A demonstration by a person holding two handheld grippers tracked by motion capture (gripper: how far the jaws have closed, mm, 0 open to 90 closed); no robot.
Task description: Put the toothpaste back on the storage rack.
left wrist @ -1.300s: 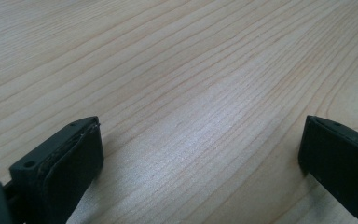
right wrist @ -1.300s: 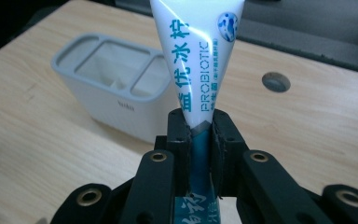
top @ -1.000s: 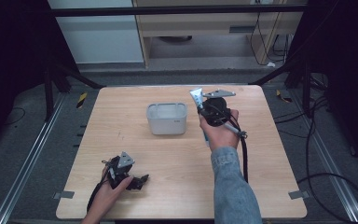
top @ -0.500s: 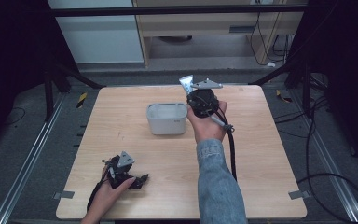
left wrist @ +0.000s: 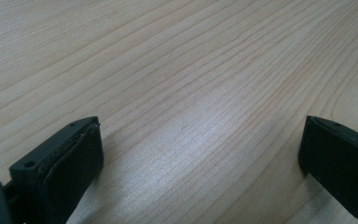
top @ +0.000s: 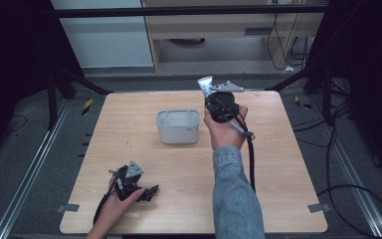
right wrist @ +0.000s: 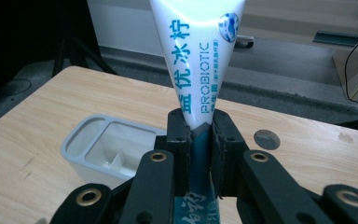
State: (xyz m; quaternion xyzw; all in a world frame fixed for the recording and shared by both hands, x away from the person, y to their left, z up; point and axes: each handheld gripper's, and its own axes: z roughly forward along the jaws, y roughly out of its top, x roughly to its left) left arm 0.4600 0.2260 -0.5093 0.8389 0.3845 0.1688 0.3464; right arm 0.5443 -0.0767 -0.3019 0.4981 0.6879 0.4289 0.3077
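Note:
A hand holds my right gripper (top: 210, 93) raised above the wooden table (top: 288, 164), just right of the grey compartment box (top: 178, 135). Its jaws are shut on a white tube with blue print (top: 205, 85), which sticks up beyond the tips. In the right gripper view the two pads (right wrist: 178, 140) pinch the tube (right wrist: 200, 60) low down, and the box (right wrist: 72, 149) sits down to the left with nothing in its compartments. My left gripper (top: 148, 192) rests on the table near the front left, held by the other hand. Its jaws (left wrist: 200, 158) stand wide apart over bare wood.
A black cable (top: 251, 154) trails from the right gripper along the sleeve. A small grey round mark (right wrist: 266, 139) sits on the tabletop behind the tube. A yellow and black object (top: 86, 106) lies on the floor past the table's left edge.
The right gripper has risen and shifted left toward the box, still shut on the tube. The left gripper has stayed where it was.

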